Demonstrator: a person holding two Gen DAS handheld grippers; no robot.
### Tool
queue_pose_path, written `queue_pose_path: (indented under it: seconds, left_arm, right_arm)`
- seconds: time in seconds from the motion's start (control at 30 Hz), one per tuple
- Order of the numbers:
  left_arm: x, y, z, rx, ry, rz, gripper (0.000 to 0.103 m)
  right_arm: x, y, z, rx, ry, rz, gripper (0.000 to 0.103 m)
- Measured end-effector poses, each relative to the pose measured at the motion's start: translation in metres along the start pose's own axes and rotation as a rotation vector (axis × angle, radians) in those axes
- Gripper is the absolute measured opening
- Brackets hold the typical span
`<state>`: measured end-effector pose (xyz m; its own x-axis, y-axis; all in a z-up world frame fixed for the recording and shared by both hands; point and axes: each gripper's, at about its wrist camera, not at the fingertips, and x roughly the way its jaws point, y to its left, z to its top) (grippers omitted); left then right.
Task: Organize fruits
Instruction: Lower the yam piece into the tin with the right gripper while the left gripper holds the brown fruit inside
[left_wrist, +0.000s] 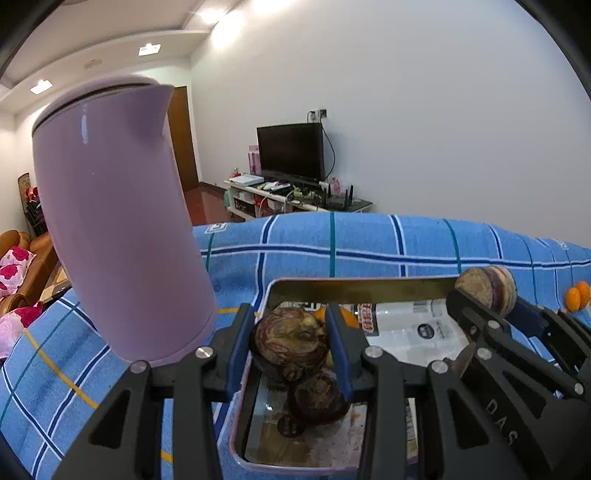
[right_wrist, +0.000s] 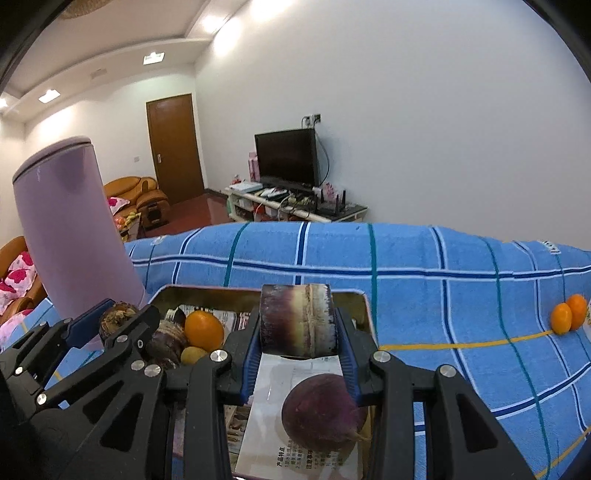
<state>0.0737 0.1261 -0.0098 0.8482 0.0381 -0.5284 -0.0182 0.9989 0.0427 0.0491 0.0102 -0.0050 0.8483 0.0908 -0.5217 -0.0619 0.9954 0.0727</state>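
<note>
A metal tray (left_wrist: 362, 288) (right_wrist: 364, 306) lined with paper sits on the blue checked cloth. My left gripper (left_wrist: 291, 336) is shut on a dark brown-purple fruit (left_wrist: 291, 339) above the tray's left end; it also shows in the right wrist view (right_wrist: 114, 317). Another dark fruit (left_wrist: 319, 400) lies under it in the tray. My right gripper (right_wrist: 297, 328) is shut on a cut purple-and-cream fruit piece (right_wrist: 297, 319) above the tray; it shows in the left wrist view (left_wrist: 485, 290). A round purple fruit (right_wrist: 321, 410) lies below it. An orange (right_wrist: 204, 330) sits in the tray.
A tall lilac kettle (left_wrist: 118, 229) (right_wrist: 70, 229) stands on the cloth just left of the tray. Two small oranges (right_wrist: 569, 314) (left_wrist: 578, 297) lie on the cloth at the far right. A small yellow fruit (right_wrist: 192, 355) lies by the orange.
</note>
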Motion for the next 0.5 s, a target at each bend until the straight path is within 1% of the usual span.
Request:
queue_pose_path:
  seconds: [0.13,0.2,0.33,0.5]
  left_arm:
    - [0.006,-0.001,-0.002,0.009,0.034,-0.011,0.041]
    - [0.006,-0.001,-0.002,0.01,0.036,-0.013,0.041]
    - [0.011,0.001,-0.003,0.012,0.059,-0.013,0.041]
    - [0.016,0.004,-0.003,0.003,0.078,-0.012,0.041]
  right_arm:
    - [0.01,-0.001,-0.001,0.002,0.056,0.031,0.04]
    - [0.011,-0.001,-0.001,0.002,0.063,0.046,0.04]
    - [0.021,-0.001,-0.002,0.006,0.109,0.08,0.04]
    - [0.023,0.003,-0.003,-0.007,0.119,0.096,0.041]
